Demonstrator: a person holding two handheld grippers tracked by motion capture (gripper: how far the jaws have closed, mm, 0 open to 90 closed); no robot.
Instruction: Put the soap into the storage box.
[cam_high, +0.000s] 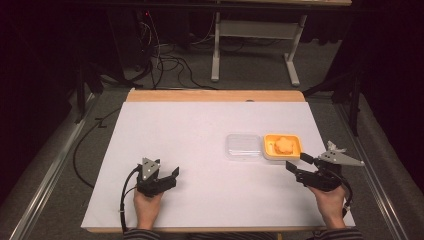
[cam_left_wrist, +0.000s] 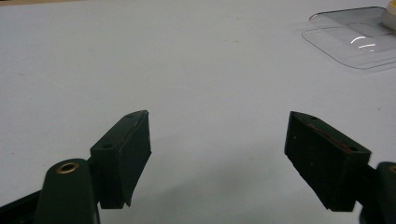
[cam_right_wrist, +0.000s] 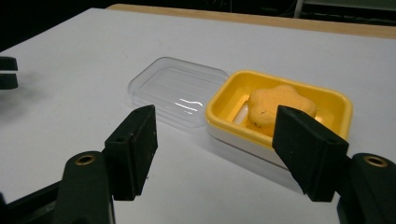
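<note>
Jaws of the right gripper (cam_right_wrist: 215, 140) are standing apart with nothing between them, hovering just short of the yellow tray (cam_right_wrist: 336, 105) that is sitting toward the right side of the white table (cam_high: 190, 150). An orange flower-shaped piece (cam_right_wrist: 278, 105) is lying inside the tray, and a clear plastic lid (cam_right_wrist: 173, 91) is resting flat against the tray's left edge. Across the table, the left gripper (cam_left_wrist: 217, 154) is pointing over bare tabletop with its jaws spread wide and empty, well apart from the tray.
</note>
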